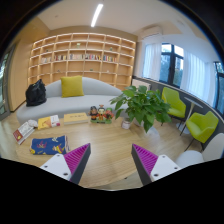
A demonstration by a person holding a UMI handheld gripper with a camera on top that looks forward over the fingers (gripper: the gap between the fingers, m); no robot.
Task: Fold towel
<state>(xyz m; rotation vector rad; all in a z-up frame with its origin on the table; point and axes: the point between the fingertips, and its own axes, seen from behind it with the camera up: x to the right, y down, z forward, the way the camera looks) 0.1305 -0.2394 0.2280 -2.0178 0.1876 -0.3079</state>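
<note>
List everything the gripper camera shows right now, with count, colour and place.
Table: one, light wood, just ahead of the jaws.
Books: several, colourful, lying on the table left of and beyond the jaws.
Potted plant: one, green leaves, white pot, on the table ahead to the right.
Small items: a few, mixed colours, at the table's far edge; too small to identify.
Sofa: one, light grey, beyond the table.
Cushion: one, yellow, on the sofa.
Bag: one, black, at the sofa's left end.
Bookshelf: one, wooden, against the back wall.
Chairs: two, yellow-green, right of the table near the windows.
Towel: none visible.
Gripper: one, magenta pads, jaws open, holding nothing.
</note>
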